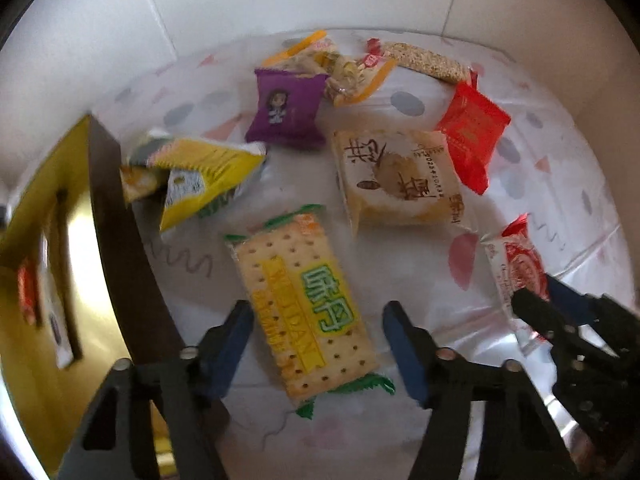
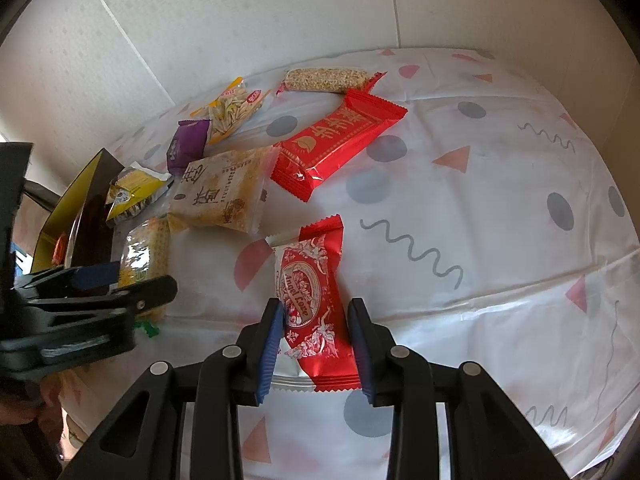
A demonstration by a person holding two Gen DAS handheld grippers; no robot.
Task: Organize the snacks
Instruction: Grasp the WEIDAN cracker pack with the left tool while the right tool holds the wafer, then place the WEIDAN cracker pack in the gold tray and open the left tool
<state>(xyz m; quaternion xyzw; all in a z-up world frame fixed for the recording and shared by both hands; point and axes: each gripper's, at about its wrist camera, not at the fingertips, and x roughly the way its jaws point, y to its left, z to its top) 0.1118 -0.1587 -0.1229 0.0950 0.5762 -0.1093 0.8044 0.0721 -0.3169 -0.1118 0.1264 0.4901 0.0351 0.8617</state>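
A green-edged cracker packet lies flat on the patterned tablecloth. My left gripper points down over it, open, one blue pad on either side and a small gap at each. It also shows at the left edge of the right wrist view, left gripper, over the cracker packet. My right gripper is shut on a red and white sweet packet that rests on the cloth. The left wrist view shows the right gripper at its right edge, on that packet.
A yellow-lined dark box stands at the left with a few packets inside. Behind lie yellow-green packets, a purple packet, a beige packet, a long red packet, seed packets and a sesame bar. A wall is close behind.
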